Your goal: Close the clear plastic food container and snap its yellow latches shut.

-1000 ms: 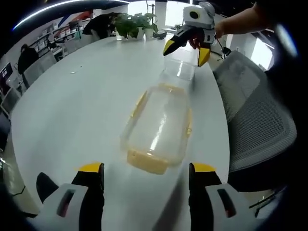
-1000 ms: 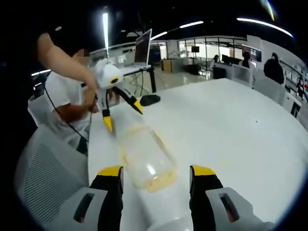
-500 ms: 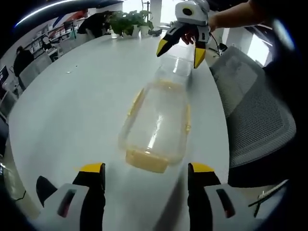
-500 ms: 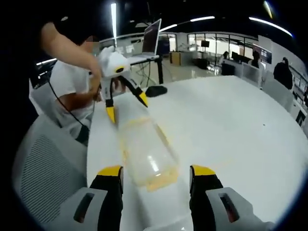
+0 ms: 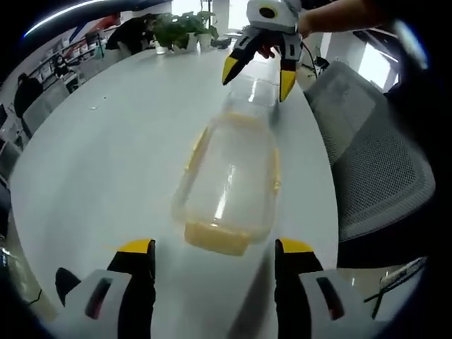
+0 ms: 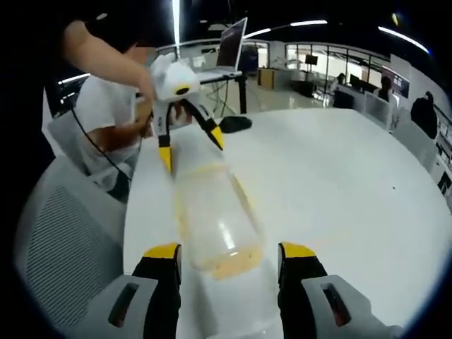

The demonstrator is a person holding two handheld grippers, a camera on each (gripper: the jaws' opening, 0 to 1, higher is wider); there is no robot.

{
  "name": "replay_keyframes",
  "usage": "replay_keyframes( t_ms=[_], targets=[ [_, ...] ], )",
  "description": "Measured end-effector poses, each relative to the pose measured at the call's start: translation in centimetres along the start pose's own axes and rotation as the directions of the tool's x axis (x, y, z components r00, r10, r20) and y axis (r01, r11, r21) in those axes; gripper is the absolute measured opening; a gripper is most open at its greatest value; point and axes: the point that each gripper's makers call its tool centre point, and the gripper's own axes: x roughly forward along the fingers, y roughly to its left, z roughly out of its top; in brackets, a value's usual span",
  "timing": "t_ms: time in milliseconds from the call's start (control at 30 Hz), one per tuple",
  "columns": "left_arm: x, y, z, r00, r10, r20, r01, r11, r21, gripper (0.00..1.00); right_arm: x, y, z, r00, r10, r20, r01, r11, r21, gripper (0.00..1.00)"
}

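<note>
A long clear plastic container [image 5: 227, 173] with yellow latches lies on the white table [image 5: 106, 141], one yellow latch [image 5: 215, 237] at its near end. My left gripper [image 5: 213, 247] is open, its jaws just short of that end. A clear flap [image 5: 256, 95], apparently the lid, lies flat beyond the far end. Above it hangs my right gripper [image 5: 258, 76], open and held by a hand. In the right gripper view the container [image 6: 212, 212] runs away from my open right gripper [image 6: 229, 251], and the left gripper [image 6: 191, 148] stands open at the far end.
A grey mesh chair [image 5: 374, 169] stands close to the table edge beside the container; it is the same chair [image 6: 63, 233] in the right gripper view. Potted plants [image 5: 176, 28] sit at the table's far end. A laptop [image 6: 229, 46] and a black object [image 6: 233, 123] lie beyond.
Both cameras have shifted a little. The right gripper has drifted left over the container's far end. The container has stayed put and both grippers remain open.
</note>
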Motion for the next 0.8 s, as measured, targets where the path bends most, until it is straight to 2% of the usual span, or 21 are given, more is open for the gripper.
replay_keyframes(
  t_ms=[167, 200, 333, 467, 800],
  targets=[
    [0.2, -0.1, -0.1, 1.0, -0.01, -0.017, 0.01, 1.0, 0.019, 0.68, 0.4, 0.3, -0.5, 0.999, 0.026, -0.038, -0.028, 0.999, -0.036, 0.54],
    [0.2, -0.1, -0.1, 1.0, -0.013, -0.019, 0.014, 1.0, 0.021, 0.68, 0.5, 0.3, -0.8, 0.998, 0.035, -0.061, -0.039, 0.997, -0.07, 0.54],
    [0.3, -0.3, -0.1, 0.999, -0.021, -0.029, 0.022, 0.999, 0.031, 0.67, 0.6, -0.1, -0.5, 0.998, 0.03, -0.052, -0.034, 0.998, -0.061, 0.54],
    [0.4, -0.2, 0.0, 0.999, -0.023, -0.036, 0.025, 0.998, 0.049, 0.66, 1.0, -0.2, -1.1, 0.994, 0.04, -0.101, -0.05, 0.993, -0.106, 0.54],
    [0.7, -0.1, 0.1, 0.998, -0.035, -0.058, 0.039, 0.996, 0.081, 0.65, 1.9, -0.3, -1.7, 0.988, 0.053, -0.146, -0.071, 0.99, -0.12, 0.53]
  ],
)
